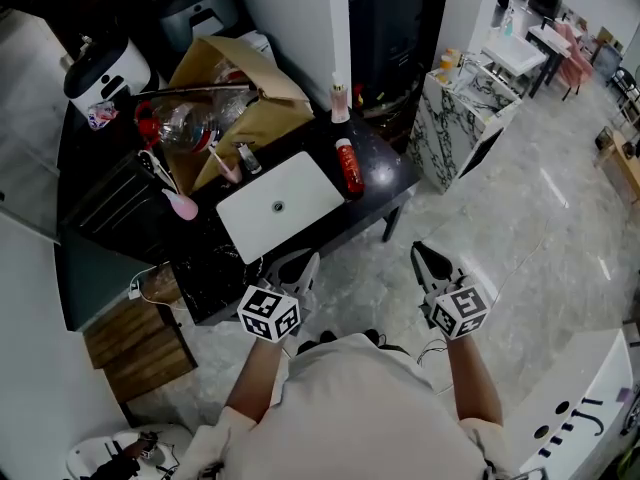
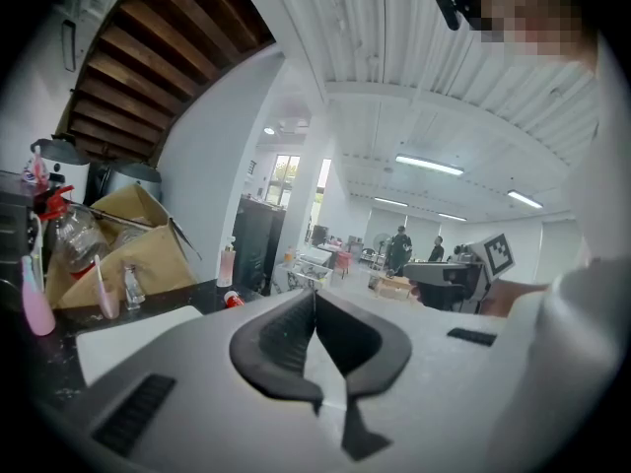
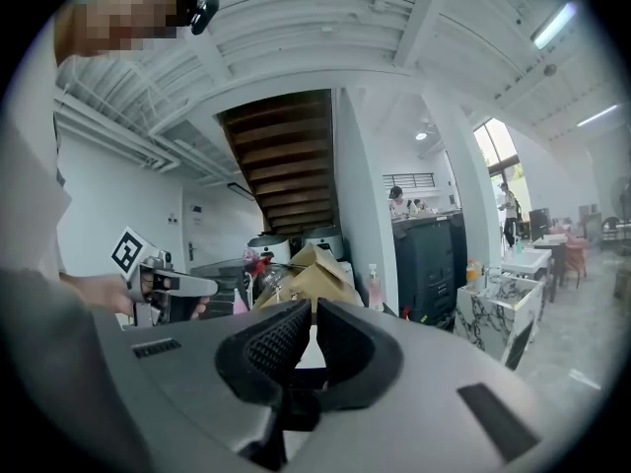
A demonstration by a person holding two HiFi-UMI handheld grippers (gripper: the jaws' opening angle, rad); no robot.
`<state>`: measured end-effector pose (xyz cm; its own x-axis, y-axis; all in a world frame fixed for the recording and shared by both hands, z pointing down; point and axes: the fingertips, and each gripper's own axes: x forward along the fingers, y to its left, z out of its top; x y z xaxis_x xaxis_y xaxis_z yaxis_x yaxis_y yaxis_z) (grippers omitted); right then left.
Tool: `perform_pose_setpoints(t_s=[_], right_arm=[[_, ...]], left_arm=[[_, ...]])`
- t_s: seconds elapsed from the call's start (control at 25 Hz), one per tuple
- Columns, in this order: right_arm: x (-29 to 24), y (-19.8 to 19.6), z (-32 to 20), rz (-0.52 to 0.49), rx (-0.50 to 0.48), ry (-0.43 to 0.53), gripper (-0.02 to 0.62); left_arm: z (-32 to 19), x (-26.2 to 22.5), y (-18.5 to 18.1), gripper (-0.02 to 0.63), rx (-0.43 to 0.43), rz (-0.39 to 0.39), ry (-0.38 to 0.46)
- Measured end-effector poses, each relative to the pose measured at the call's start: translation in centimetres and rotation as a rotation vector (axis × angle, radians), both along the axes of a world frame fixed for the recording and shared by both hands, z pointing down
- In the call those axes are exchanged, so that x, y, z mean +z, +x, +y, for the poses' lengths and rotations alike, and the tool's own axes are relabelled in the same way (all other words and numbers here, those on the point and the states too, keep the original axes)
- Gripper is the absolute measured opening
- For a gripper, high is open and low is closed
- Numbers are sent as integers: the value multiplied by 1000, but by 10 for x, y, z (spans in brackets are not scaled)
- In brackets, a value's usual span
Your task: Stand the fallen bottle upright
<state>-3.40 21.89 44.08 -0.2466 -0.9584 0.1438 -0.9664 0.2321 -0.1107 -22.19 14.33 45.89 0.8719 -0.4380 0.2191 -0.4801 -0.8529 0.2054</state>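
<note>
The left gripper was held with its jaws pressed together, and nothing was seen between them in the left gripper view. The right gripper was likewise drawn in to a narrow slit at most, with nothing gripped, as shown in the right gripper view. Both tools were carried in front of the body, off the near edge of the black table and well apart from everything on it.

The red bottle was found lying on its side near the table's right edge, just beside the right side of the white tray, with its length running from the near side toward the far side. Only its red end was picked out past the left jaws. A pale pink bottle was seen standing near the far edge, and a cardboard box was set toward the far left corner.

The task was judged not to have been started: the bottle had not been touched, lifted or turned. Everything was left to be done: a gripper to be opened, brought over the table, closed on the bottle, and the bottle tipped onto its base and released.
</note>
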Motion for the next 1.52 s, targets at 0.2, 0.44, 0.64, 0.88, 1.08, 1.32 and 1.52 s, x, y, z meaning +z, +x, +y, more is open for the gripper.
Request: perform_pose_setpoints(t_s=[0.2,0.44,0.64,0.88,1.08,1.32,1.52], right_arm=[[7,1,-1,-4,-11,-19,41],[10,6,0,-13,-18,-21,41],[14,13,2,-18,-27,-22,41],[16,27,3,-22,-31,-29,41],[20,39,7,-34,-39,-25,41],[20,48,7,-42,-64,-25,41],[23,55,10,-48,-82,-24,41]], left_arm=[[5,2,5,9,10,-9,-5],[6,2,11,47,11,-11,-2],[8,2,20,83,-2,-6,3],[13,-1,33,149,10,-19,18],[20,-5,43,202,1,3,26],[25,-6,51,256,-31,3,31],[30,-4,54,299,-53,-10,39]])
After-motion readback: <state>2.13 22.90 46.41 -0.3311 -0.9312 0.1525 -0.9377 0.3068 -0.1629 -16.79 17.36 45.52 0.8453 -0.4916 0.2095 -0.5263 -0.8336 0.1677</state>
